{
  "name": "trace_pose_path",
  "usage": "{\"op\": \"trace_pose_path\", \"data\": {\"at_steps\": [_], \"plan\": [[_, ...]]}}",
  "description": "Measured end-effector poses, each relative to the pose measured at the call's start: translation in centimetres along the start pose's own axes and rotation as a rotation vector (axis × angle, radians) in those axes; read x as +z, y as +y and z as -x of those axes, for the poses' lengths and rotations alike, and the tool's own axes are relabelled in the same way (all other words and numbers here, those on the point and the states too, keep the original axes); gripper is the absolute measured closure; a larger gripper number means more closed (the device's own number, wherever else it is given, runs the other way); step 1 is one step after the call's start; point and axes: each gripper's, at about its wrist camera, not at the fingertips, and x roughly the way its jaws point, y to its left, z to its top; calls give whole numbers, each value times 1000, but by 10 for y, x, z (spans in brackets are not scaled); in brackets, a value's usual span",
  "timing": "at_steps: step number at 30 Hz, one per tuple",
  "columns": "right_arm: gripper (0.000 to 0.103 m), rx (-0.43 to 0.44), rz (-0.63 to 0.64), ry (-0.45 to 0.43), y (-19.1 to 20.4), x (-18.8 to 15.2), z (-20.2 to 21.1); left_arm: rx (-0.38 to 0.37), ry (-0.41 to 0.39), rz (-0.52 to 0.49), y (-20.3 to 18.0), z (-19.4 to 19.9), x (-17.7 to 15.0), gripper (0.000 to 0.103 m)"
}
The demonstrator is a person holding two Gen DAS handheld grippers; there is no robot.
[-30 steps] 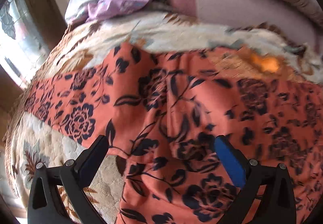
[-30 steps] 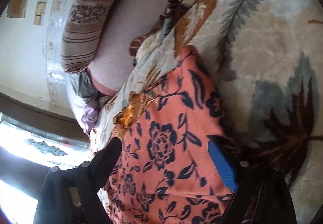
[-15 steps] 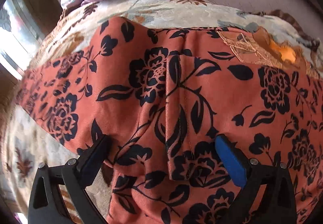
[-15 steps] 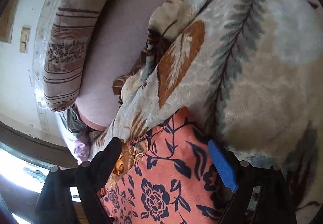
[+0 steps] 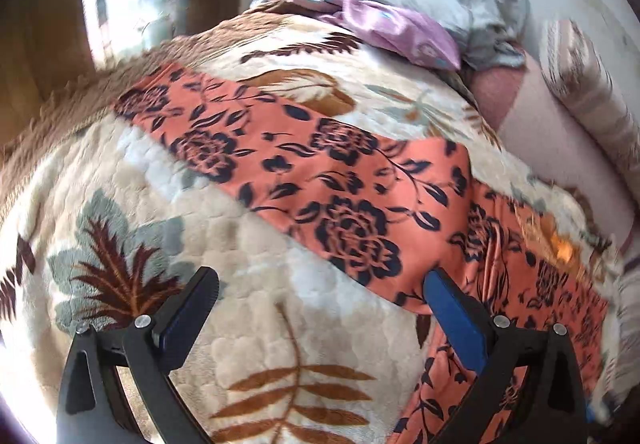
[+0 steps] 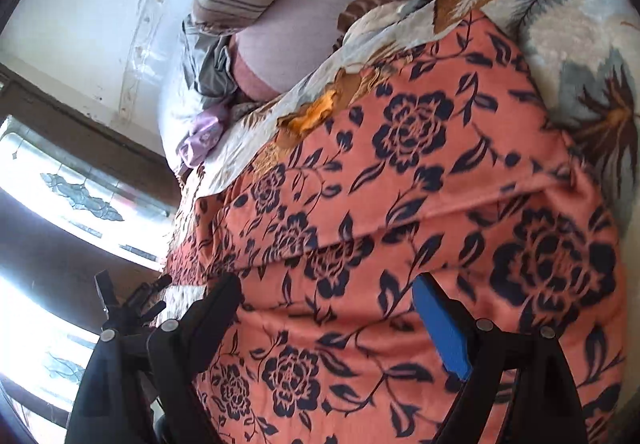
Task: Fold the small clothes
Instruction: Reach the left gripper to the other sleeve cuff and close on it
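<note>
Orange floral garment (image 5: 344, 179) spread flat across a plush leaf-patterned blanket (image 5: 248, 328) on a bed, one long strip reaching toward the window. Thin, limp, light cloth by the look of it, likely to slide and wrinkle; best pinched at a corner or hem edge. Left gripper (image 5: 320, 284) spread wide over bare blanket, empty. Right gripper (image 6: 326, 284) spread wide above the fabric, holding nothing.
</note>
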Motion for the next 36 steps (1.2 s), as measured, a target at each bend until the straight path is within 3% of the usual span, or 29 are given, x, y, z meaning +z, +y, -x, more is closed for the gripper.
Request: {"op": "trace_pose_path", "data": {"at_steps": [4, 7, 10, 15, 18, 19, 20, 21, 22, 24, 28, 32, 36], "plan": [[13, -15, -5, -13, -12, -31, -14, -167, 3, 341, 81, -16, 21, 1], [13, -33, 58, -69, -8, -41, -12, -264, 15, 501, 120, -38, 41, 1], [13, -61, 110, -90, -4, -45, -15, -300, 2, 535, 137, -54, 66, 1], [13, -69, 126, -105, -3, -44, -17, -235, -53, 554, 156, -72, 105, 2], [13, -66, 129, -109, -4, -44, -18, -160, -54, 508, 153, -79, 120, 8], [13, -67, 131, -110, -5, -44, -18, -102, -49, 474, 150, -81, 124, 24], [13, -67, 133, -111, -5, -45, -18, -29, -41, 438, 146, -84, 128, 61], [13, -65, 132, -113, -5, -45, -17, 47, -17, 415, 146, -89, 131, 81], [13, -64, 132, -114, -5, -45, -18, 62, -3, 417, 150, -93, 133, 94], [13, -61, 131, -117, -5, -45, -18, 65, 3, 422, 150, -90, 138, 95], [13, -53, 129, -122, -6, -45, -17, 78, -147, 217, 95, -30, 143, 97], [13, -27, 116, -134, -10, -45, -15, -50, -323, -50, -10, 58, 126, 97], [13, -13, 108, -141, -12, -45, -13, -259, -378, -292, -137, 119, 84, 97]]}}
